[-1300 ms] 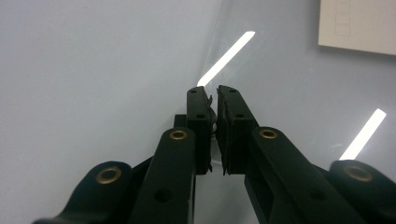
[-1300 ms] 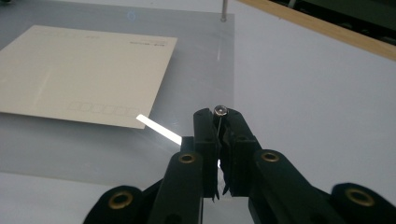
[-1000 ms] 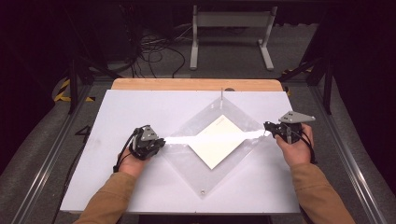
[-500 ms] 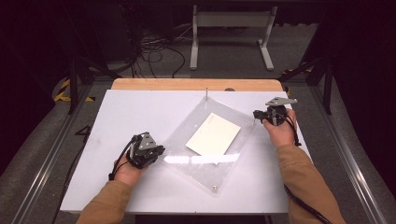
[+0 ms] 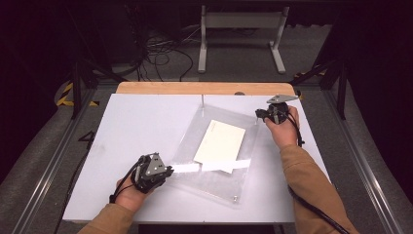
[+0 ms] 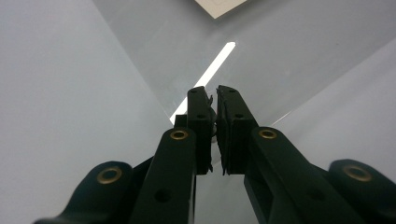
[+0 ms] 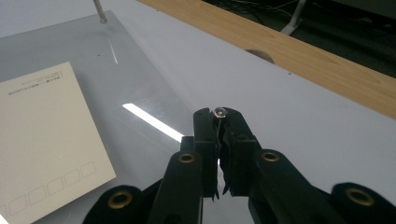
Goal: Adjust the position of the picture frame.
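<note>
Two grippers clamped a clear acrylic sheet (image 5: 216, 168) lying mid-table: the left gripper (image 5: 168, 170) had just closed on its near-left corner post, the right gripper (image 5: 258, 115) pinched the far-right post.

Clear acrylic sheet (image 5: 214, 180), glare stripe; cream card (image 5: 220, 142), faint grey printed boxes, maybe text at its top; white table (image 5: 136, 122), tan wood edge; black grippers.
</note>
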